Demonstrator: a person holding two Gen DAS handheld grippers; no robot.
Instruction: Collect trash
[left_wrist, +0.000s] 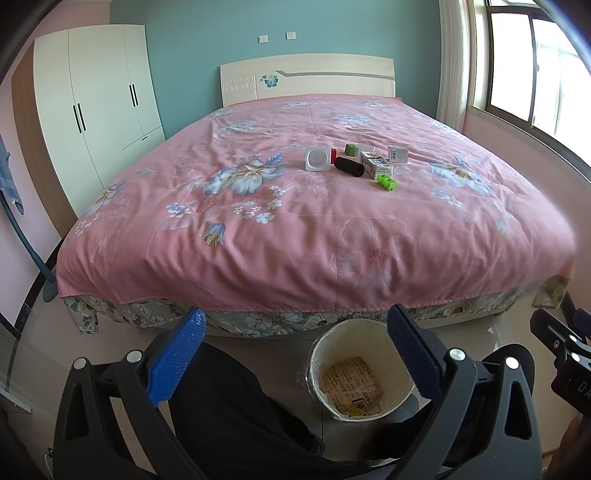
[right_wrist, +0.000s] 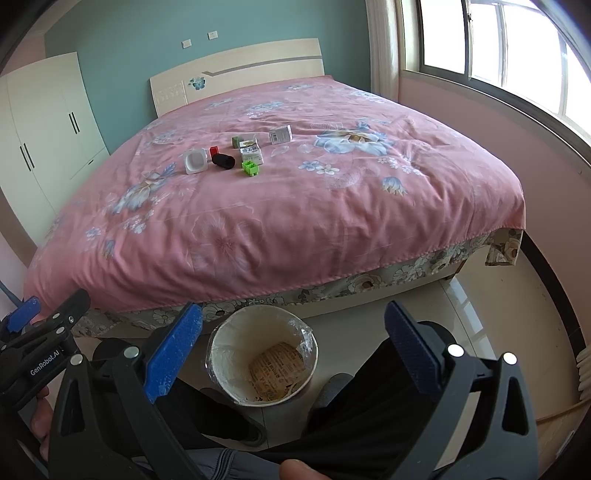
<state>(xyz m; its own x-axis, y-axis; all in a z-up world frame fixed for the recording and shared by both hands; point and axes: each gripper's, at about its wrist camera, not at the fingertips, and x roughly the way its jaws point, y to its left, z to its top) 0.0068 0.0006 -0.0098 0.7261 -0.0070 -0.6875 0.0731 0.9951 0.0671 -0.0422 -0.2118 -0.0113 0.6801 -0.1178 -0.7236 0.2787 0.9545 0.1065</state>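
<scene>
The litter, a black roll (left_wrist: 349, 167), cartons (left_wrist: 376, 164) and green blocks (left_wrist: 386, 182), lies on the bed (left_wrist: 258, 236) well ahead of both grippers, beyond the bin (left_wrist: 360, 369) under the fingers. The left gripper (left_wrist: 295, 354) and right gripper (right_wrist: 293, 350) are both spread and hold nothing. Neither looks clearly nearer.

Your left gripper (left_wrist: 295, 354) has a black, ribbed plastic frame with triangular cut-outs, round silver screw heads at its joints, and two bright blue, dimpled fingers (left_wrist: 177, 358). Your right gripper (right_wrist: 291, 350) is built the same; seen from it, the left one's side bears white "GenRobot.AI" lettering. You wear black trousers (left_wrist: 229, 413) and dark shoes (right_wrist: 332, 387). Bare skin of your thumb (right_wrist: 299, 469) shows.
</scene>
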